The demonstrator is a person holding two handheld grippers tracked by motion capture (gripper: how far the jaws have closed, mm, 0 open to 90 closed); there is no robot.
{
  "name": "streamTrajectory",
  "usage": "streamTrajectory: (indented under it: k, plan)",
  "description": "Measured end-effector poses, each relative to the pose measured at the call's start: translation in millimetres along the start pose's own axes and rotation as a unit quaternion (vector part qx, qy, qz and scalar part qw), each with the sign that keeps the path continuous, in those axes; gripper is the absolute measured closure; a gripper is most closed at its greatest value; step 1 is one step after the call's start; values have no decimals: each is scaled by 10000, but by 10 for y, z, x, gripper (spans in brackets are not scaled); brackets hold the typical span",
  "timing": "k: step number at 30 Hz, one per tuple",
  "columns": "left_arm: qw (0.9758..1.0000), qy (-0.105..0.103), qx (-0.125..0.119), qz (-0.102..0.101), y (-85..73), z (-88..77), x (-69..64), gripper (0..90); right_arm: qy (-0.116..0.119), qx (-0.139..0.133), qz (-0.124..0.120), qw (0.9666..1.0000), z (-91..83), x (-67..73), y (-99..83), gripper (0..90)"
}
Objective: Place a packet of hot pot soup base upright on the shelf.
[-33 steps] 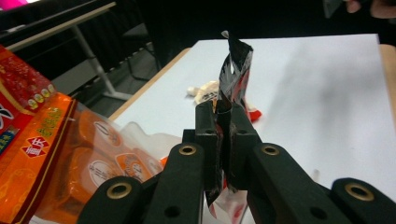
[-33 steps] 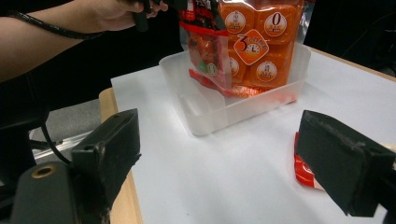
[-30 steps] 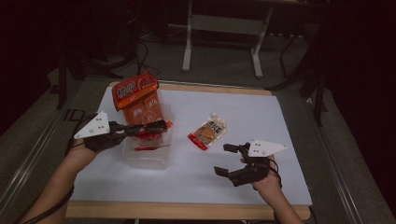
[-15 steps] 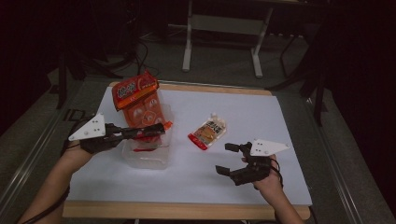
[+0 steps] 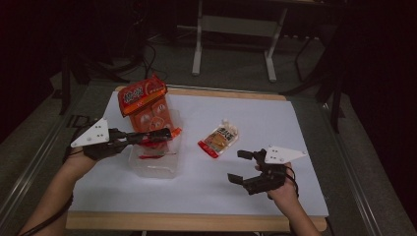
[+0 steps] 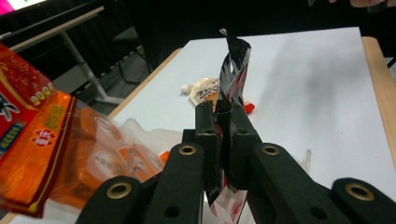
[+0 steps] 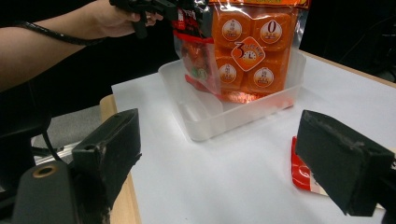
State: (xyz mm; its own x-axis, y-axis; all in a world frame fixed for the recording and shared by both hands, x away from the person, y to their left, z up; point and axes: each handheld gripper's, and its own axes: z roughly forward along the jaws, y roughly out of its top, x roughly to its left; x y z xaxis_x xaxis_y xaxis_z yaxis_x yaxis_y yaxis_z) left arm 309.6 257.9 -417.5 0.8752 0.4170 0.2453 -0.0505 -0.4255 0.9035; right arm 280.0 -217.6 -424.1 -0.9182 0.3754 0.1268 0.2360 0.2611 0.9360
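Left gripper view: left gripper [image 6: 223, 122] is clenching thin snack packet [image 6: 233, 70] by top edge, over clear bin [image 5: 153, 164] at 9 o'clock. Foil looking light, floppy, slippery; grip seam. Right gripper [image 5: 246, 166] is idling w/ jaws apart.

A tub [image 5: 153, 164] sits on the left part of the desk [image 5: 275, 123]. A big bag [image 5: 147, 105] stands in the tub, at its far end. The left claw [image 5: 164, 135] is over the tub, clamped on a small packet [image 6: 232, 74]. To the right of the tub lies a pouch [image 5: 220, 140]. The right claw [image 5: 241, 167] is nearer the front, right of the pouch, spread wide.
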Motion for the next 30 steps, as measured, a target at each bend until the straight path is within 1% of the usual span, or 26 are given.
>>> streamTrajectory:
  k: [2,3,8,9,11,12,14,15,18,22,23,24,26,30]
  plan:
    - [10000,-25,10,27,-8,14,-3,864,-1,6,1,10000,1,-2,-2,143]
    - [10000,-86,34,-34,-20,27,-2,864,-1,9,1,10000,0,-4,-2,143]
    - [9999,-148,27,-54,-53,23,-6,865,-1,-5,9,10000,-10,-7,-2,143]
    - [9997,-182,150,-19,-70,18,-12,865,-3,0,8,10000,-11,-9,-3,143]
    - [9989,-172,420,78,-89,36,-33,866,-4,5,9,10000,-9,-8,-5,143]
    - [9985,-161,502,113,-111,43,-37,865,-8,0,5,10000,-9,-7,-3,143]
    - [9986,-146,505,114,-133,47,-38,863,-10,-5,6,10000,-10,-7,-1,143]
    - [9986,-116,510,77,-173,56,-41,863,-5,-13,11,10000,-11,-9,1,143]
    - [9987,-124,494,45,-224,86,-50,858,-8,-3,2,10000,-8,-8,4,143]
    - [9986,-155,485,-147,-312,163,-72,843,-13,3,2,10000,-7,-3,3,143]
    - [9987,-148,441,-222,-328,172,-73,838,-17,7,-1,10000,-7,-5,1,143]
    - [9986,-144,402,-311,-340,175,-69,831,-20,6,3,10000,-8,-8,-2,143]
    - [9985,-94,373,-397,-357,177,-69,821,-25,9,12,10000,-12,-12,-5,143]
    - [9982,-20,340,-484,-366,181,-89,790,-39,15,7,10000,-16,-11,-6,143]
